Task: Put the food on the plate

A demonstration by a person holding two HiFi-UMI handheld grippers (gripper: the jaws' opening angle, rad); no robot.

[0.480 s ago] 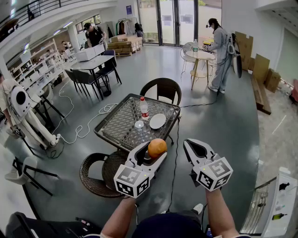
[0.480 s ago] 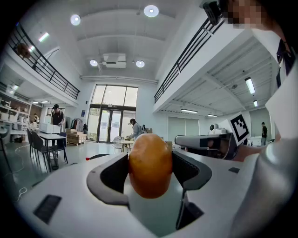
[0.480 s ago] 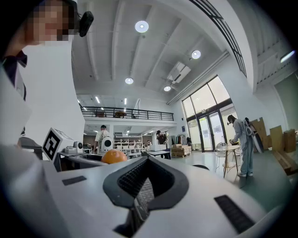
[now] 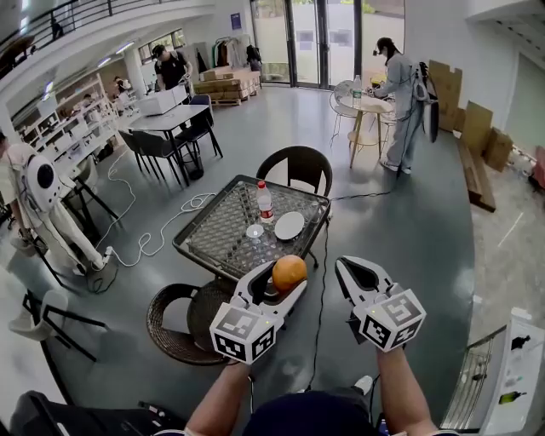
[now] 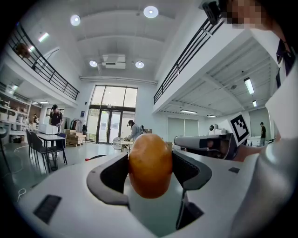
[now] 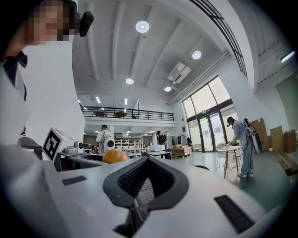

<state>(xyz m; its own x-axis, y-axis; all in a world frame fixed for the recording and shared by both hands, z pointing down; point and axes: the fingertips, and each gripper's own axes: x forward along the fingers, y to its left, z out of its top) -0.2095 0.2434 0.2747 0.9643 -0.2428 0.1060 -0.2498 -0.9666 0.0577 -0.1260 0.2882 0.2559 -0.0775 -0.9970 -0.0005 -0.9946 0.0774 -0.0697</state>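
Head view: left gripper pinches the orange, near; the far table bears the white plate, which neither gripper view shows. Right gripper view: right gripper jaws pressed together, empty.

Legend: we are finding no legible word, number or brand name in any view. We are noting only black-and-white square markers, coded patterns rather than letters, standing on the cubes of the left tongs and the right tongs. The red label on the bottle and the blue sign on the far wall are appearing too small to read.
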